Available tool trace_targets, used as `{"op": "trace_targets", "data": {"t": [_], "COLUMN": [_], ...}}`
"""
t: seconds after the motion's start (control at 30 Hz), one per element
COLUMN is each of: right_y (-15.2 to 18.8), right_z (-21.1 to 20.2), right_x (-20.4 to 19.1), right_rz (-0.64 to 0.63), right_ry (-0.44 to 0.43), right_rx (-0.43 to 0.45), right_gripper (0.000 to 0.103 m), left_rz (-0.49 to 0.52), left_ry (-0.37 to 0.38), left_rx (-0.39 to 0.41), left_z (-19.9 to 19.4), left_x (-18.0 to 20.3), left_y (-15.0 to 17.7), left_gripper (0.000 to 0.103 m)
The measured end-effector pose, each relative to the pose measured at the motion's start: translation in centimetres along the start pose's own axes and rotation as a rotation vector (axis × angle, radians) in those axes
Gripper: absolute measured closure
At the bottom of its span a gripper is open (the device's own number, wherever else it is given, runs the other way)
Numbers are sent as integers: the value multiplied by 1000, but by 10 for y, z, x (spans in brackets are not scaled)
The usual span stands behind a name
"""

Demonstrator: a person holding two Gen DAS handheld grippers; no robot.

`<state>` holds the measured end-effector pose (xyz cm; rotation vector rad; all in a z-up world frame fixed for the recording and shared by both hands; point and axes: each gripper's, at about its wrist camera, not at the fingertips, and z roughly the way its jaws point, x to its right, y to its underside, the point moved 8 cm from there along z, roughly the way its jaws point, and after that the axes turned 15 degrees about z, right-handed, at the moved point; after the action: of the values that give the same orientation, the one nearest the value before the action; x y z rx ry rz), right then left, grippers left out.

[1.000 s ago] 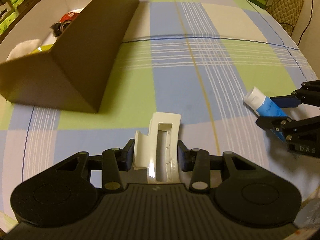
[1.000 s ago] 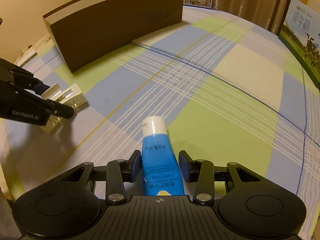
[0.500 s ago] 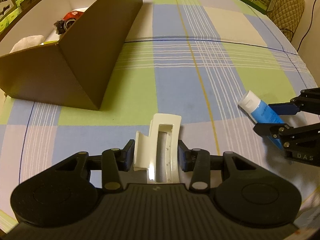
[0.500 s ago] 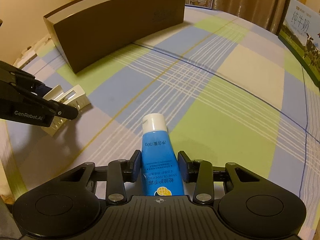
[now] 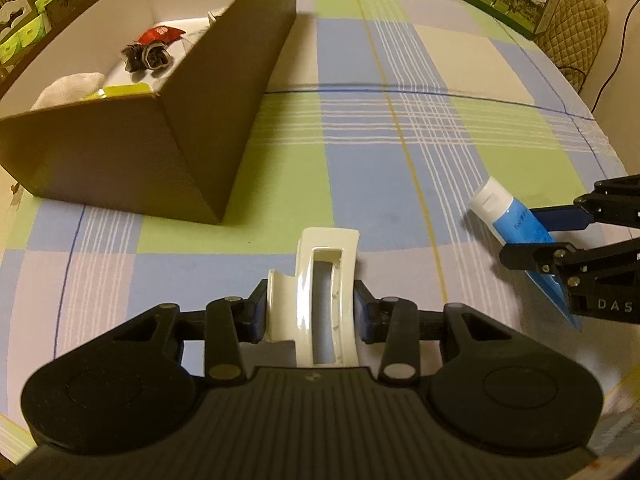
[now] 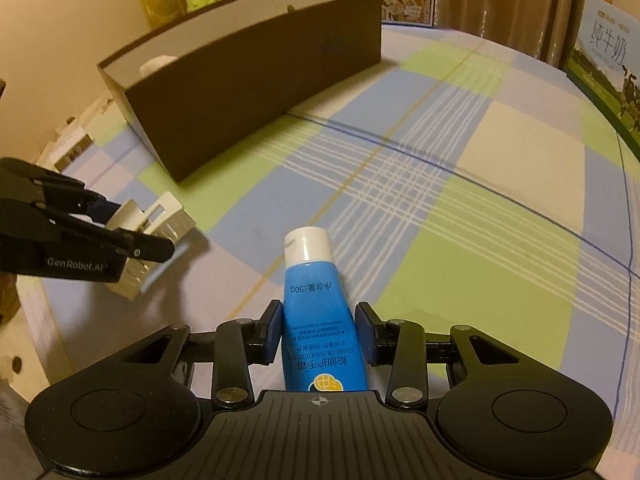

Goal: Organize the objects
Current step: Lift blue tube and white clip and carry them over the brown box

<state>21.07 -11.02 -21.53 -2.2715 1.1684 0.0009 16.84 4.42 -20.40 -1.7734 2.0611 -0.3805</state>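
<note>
Box is the thing to watch: the open brown cardboard box (image 5: pixel 168 148) fills the upper left of the left wrist view and sits at upper centre-left in the right wrist view (image 6: pixel 256 92).

Left gripper (image 5: pixel 309 312) is pinching a white hair claw clip (image 5: pixel 320 292), pads pressed on both its sides, the clip's long axis running straight out along the fingers toward the top of the frame. Right gripper (image 6: pixel 318 330) has just been closing its jaws and now squeezes a blue hand cream tube (image 6: pixel 316 312), white cap pointing forward and away, long axis again in line with the fingers. Both loads look lifted clear of the checked tablecloth (image 5: pixel 400 140), though the clip's height is hard to judge.

From the left jaws the box corner lies just ahead and to the left, near. From the right jaws it lies farther off, up and left across the cloth, with the left gripper (image 6: pixel 132 240) standing in the lower left between. So the left hand looks nearer and likely goes first. Inside the box: a red packet, a dark crumpled item, something white.
</note>
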Motion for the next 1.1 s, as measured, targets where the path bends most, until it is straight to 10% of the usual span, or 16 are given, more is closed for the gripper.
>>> {"op": "trace_targets", "data": {"t": [1.1], "right_y": [-87], "right_z": [-31], "right_x": [-151], "right_rz": [166], "right_ry": [-382], "right_rx": [116], "right_gripper": [67], "left_rz": [-58], "left_ry": [-9], "left_rx": [228], "left_z": [-115], "left_x": [-120], "left_y": [-1], "left_gripper": [67]}}
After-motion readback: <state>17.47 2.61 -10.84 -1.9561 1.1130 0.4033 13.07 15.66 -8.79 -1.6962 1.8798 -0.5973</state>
